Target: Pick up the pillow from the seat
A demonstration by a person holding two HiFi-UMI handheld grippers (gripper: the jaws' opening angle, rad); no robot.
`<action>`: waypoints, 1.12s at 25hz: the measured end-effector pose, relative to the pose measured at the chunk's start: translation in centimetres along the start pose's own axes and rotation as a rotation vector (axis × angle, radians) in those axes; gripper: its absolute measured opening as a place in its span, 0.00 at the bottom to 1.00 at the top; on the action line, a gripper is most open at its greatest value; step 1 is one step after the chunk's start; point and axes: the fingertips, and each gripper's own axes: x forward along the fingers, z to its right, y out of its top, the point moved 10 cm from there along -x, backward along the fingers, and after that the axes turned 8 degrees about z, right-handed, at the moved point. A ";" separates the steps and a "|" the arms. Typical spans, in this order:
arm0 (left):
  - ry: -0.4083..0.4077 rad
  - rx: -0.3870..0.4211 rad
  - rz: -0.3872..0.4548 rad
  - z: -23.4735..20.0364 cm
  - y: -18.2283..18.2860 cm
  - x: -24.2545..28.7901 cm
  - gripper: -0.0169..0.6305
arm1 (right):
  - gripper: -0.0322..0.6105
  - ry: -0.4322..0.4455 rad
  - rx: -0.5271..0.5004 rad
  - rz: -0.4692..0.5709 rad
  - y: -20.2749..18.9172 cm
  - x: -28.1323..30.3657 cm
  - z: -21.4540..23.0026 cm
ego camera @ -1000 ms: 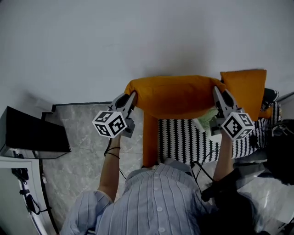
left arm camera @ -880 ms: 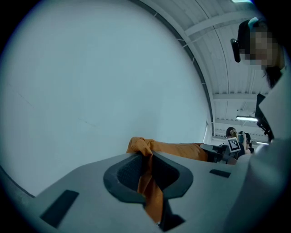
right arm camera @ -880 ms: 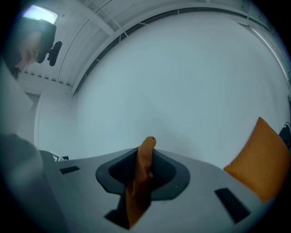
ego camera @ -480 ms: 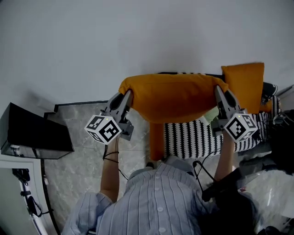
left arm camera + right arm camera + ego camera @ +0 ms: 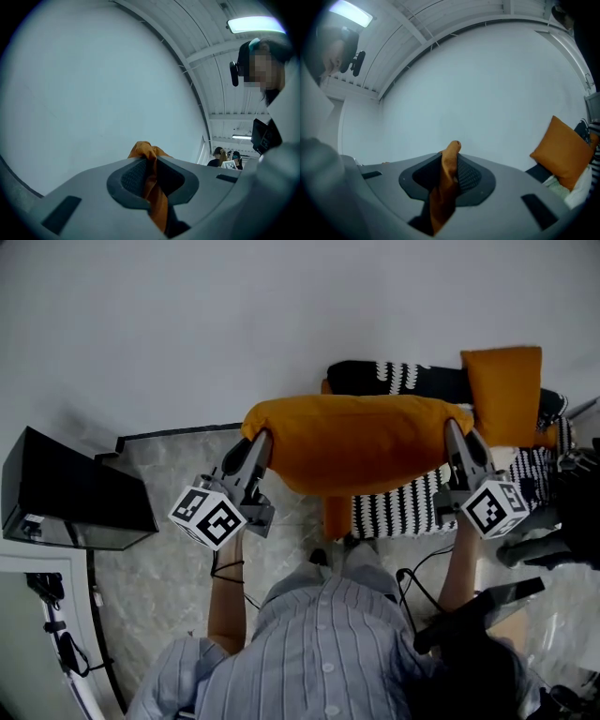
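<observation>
Pillow: the orange pillow (image 5: 352,442) hangs in the air, slung left to right between the two grippers, above the near left part of the black-and-white patterned seat (image 5: 398,512) and apart from it.
Left gripper: the left gripper (image 5: 261,444) is pinched tight on the pillow's left corner, with a thin fold of orange fabric caught between its pads (image 5: 135,176).
Right gripper: the right gripper (image 5: 457,432) is clamped on the right corner, with a thicker fold of fabric bunched between its jaws.
Step in hand: lifting; judging by the gap to the seat, the pick-up looks nearly complete.
How to do it well: hold both pinches firm and both ends level. Avoid pulling the hands apart, since only folds of cloth are gripped and one could slip.
Watch for: a second orange pillow (image 5: 503,390) stands at the seat's far right, near the right gripper. Steer clear of it.
</observation>
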 end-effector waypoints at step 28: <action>-0.038 -0.011 -0.037 11.7 -3.6 -10.5 0.10 | 0.19 -0.146 0.046 0.003 0.5 -21.2 -4.8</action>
